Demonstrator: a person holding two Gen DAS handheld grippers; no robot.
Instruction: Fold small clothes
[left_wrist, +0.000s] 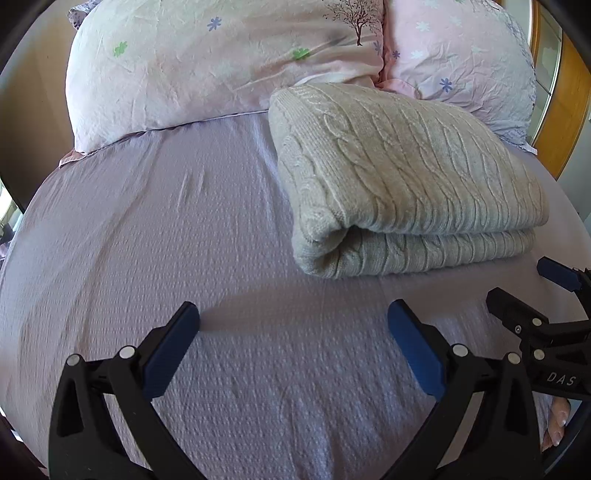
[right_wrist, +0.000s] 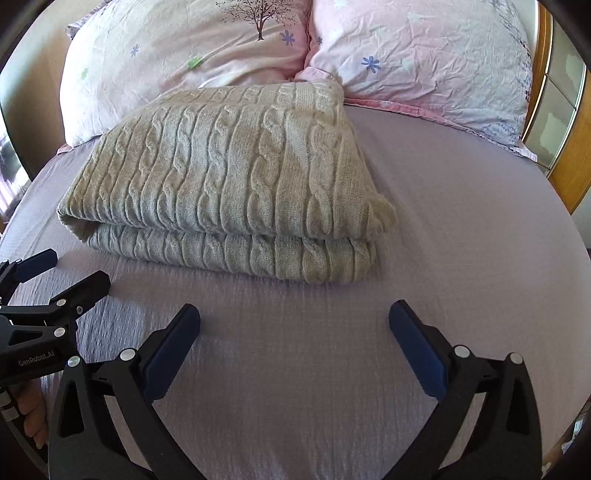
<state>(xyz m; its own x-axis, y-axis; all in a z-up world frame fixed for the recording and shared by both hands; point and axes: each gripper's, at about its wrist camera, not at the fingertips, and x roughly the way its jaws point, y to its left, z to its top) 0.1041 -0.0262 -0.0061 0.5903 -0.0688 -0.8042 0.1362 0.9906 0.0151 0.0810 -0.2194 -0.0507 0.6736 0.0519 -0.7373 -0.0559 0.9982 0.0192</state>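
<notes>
Grey knit sweater (right_wrist: 229, 177) lies folded near bed's (right_wrist: 461, 240) head (task likely done); left tongs (left_wrist: 293, 325), right tongs (right_wrist: 294, 325) spread, empty.

black tool (left_wrist: 293, 314), blue pads (left_wrist: 173, 350), silver screws

Grey cable-knit sweater (right_wrist: 229, 177) lies folded (two layers) on the bed.

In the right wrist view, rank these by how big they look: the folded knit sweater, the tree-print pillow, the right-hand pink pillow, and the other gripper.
1. Folded knit sweater, nearest.
2-3. Tree-print pillow and pink pillow: alike, both cropped, unranked.
4. Left gripper, partly out of frame.
</notes>
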